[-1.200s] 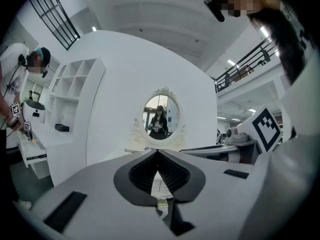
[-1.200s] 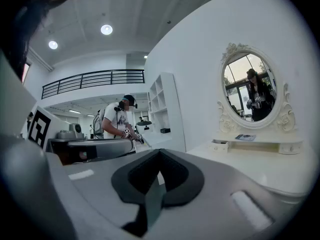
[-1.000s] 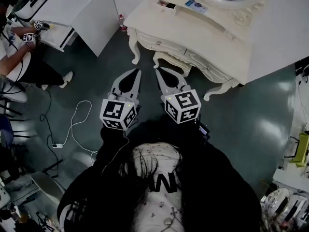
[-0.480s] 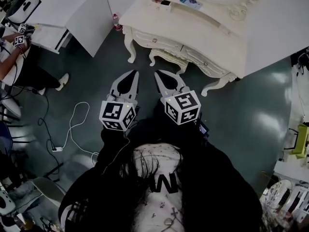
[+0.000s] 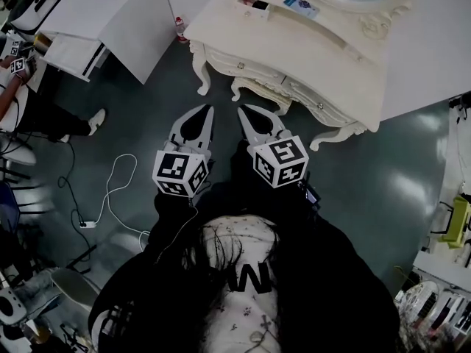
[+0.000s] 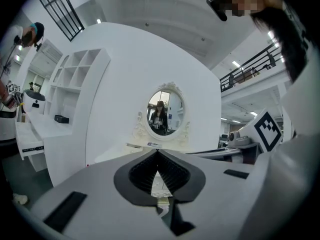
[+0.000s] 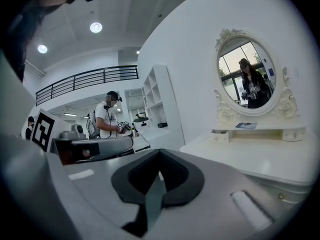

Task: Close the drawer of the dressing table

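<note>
- Left gripper [image 6: 158, 152]: jaw tips together, nothing between them.
- Dressing table [image 6: 136, 147] ahead, oval mirror [image 6: 165, 115] on it, person reflected.
- White shelves [image 6: 80, 76] at left.
- Right gripper's marker cube [image 6: 267, 132] at right edge.

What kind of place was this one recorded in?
Probably a staged studio or lab, not a home: dressing table against a bare partition, loose cable on the floor, another person working nearby.
</note>
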Tool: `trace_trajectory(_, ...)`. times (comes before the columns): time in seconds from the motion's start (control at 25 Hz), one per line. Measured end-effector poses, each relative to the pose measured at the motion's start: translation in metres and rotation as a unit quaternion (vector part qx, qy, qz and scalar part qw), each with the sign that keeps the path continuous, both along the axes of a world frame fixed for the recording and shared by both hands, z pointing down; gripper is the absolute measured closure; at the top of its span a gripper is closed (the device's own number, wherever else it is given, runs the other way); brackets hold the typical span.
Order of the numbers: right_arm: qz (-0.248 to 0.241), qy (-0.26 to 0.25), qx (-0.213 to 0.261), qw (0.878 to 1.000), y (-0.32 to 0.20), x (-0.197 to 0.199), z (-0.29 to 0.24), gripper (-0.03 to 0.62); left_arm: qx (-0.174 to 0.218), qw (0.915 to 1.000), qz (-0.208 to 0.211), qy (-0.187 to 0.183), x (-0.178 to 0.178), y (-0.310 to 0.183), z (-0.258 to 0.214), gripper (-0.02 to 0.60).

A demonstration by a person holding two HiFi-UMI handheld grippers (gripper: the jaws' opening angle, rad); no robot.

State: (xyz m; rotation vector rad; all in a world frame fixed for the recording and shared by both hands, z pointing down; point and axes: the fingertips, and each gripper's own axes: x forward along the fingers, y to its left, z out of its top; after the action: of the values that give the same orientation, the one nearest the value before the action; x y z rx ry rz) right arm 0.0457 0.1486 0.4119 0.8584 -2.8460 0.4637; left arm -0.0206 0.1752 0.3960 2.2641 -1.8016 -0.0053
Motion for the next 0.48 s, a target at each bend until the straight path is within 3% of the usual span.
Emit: trace_trajectory(0.48,-0.015,0.003,-0.023,1.000,-0.122,-0.028,0.011,0.586,-0.020,0.9994,-0.027,-0.004,-0.031,-0.119,0.005,0.581)
